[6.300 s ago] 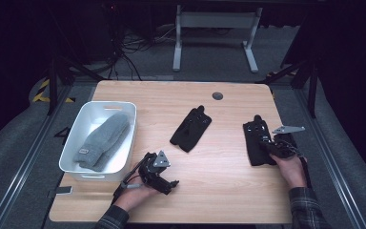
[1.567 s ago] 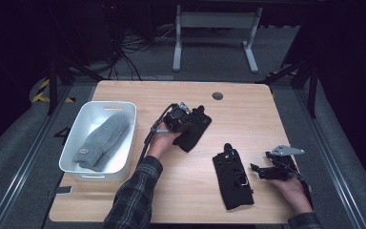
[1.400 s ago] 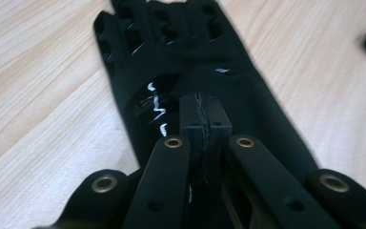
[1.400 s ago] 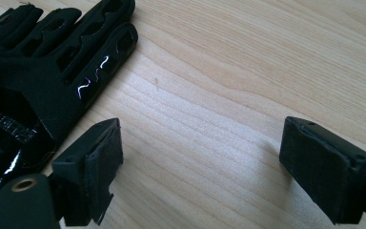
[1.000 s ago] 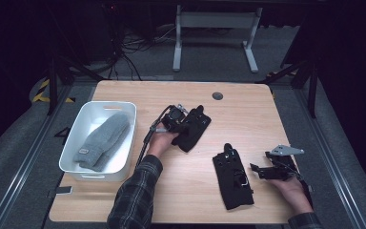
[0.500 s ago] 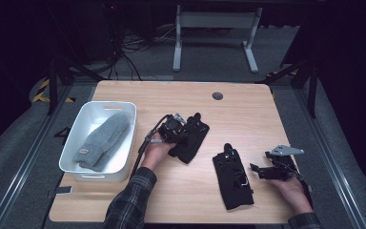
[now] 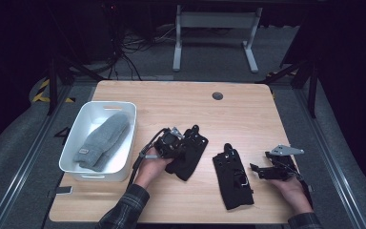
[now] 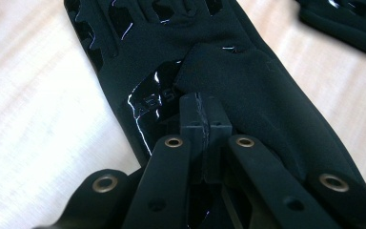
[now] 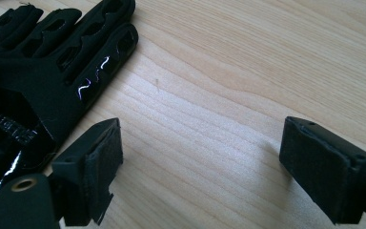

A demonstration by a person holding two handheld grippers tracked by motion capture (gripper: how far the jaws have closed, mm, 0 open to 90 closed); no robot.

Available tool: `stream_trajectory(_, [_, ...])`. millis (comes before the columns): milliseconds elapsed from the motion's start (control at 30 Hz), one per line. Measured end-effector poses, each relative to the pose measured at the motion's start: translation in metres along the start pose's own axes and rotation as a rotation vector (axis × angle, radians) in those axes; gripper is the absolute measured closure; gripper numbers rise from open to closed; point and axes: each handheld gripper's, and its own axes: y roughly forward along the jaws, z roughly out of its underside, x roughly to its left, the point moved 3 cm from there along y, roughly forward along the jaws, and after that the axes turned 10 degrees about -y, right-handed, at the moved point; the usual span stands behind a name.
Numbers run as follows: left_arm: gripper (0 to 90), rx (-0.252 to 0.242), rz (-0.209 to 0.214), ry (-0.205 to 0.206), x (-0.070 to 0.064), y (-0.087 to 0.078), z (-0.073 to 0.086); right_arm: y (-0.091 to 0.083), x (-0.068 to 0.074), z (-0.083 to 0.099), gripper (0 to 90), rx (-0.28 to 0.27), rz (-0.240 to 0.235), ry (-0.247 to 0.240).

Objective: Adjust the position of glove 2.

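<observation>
— What do the tools look like?
— Matte black two-jaw left gripper [image 8: 202, 119], brass-ringed rivets, black trailing cable; black right gripper [image 7: 262, 171] carries a grey three-cornered plate.
— Sleeves?
— Dark plaid cuffs.

Two black gloves, one [image 7: 189, 151] with glossy black print, the other [image 7: 233, 176] alike, lie on a pale wood-grain table [image 7: 238, 109]; a grey knitted mitten [image 7: 102, 140] fills a white tub [image 7: 76, 138]; plaid sleeve [image 7: 124, 212].

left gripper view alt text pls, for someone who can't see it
The left gripper, jaws shut, pinches a black glove lying on a light wooden table. Part of a second black glove lies at the top right corner.
</observation>
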Motion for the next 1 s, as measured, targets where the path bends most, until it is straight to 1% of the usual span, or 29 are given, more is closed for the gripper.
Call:
stream_trajectory(200, [90.0,0.023,0.029,0.019,-0.016,-0.007,0.017,0.0,0.0,0.0,15.1,0.0,0.001,0.0])
stream_trajectory(267, [90.0,0.031,0.032,0.029,-0.019,-0.01,0.022,0.0,0.0,0.0,15.1,0.0,0.001,0.0])
stream_trajectory(333, [90.0,0.036,0.033,0.029,-0.023,-0.012,0.027,0.0,0.0,0.0,15.1,0.0,0.001,0.001])
stream_trajectory(467, [90.0,0.046,0.049,0.031,-0.032,-0.016,0.037,0.0,0.0,0.0,15.1,0.0,0.001,0.001])
stream_trajectory(567, [90.0,0.044,0.05,0.037,-0.037,-0.017,0.04,0.0,0.0,0.0,15.0,0.0,0.001,0.001])
stream_trajectory(633, [89.6,0.041,0.051,0.032,-0.038,-0.019,0.04,0.0,0.0,0.0,15.1,0.0,0.001,0.0])
stream_trajectory(667, [87.3,0.026,0.052,0.035,-0.037,-0.02,0.039,0.0,0.0,0.0,15.1,0.0,0.001,0.001])
stream_trajectory(700, [82.9,0.005,0.055,0.025,-0.038,-0.023,0.038,0.0,0.0,0.0,15.1,-0.001,0.001,0.002])
stream_trajectory(733, [80.0,-0.009,0.049,0.021,-0.037,-0.026,0.037,0.0,0.0,0.0,15.1,0.0,0.001,0.002])
stream_trajectory(800, [73.5,-0.04,0.017,0.007,-0.033,-0.033,0.035,0.0,0.0,0.0,15.1,-0.001,0.001,0.002])
stream_trajectory(833, [72.6,-0.054,0.003,-0.001,-0.031,-0.036,0.034,0.0,0.0,0.0,15.1,-0.001,0.001,0.002])
stream_trajectory(867, [70.4,-0.075,-0.01,-0.025,-0.027,-0.038,0.034,0.0,0.0,0.0,15.1,-0.001,0.001,0.001])
stream_trajectory(900, [68.0,-0.079,-0.015,-0.04,-0.025,-0.039,0.034,0.0,0.0,0.0,15.1,0.0,0.001,0.001])
stream_trajectory(967, [66.4,-0.081,-0.031,-0.076,-0.019,-0.038,0.035,0.0,0.0,0.0,15.1,0.0,0.001,0.0])
stream_trajectory(1000, [65.7,-0.08,-0.035,-0.084,-0.016,-0.037,0.035,0.0,0.0,0.0,15.1,0.0,0.001,0.0])
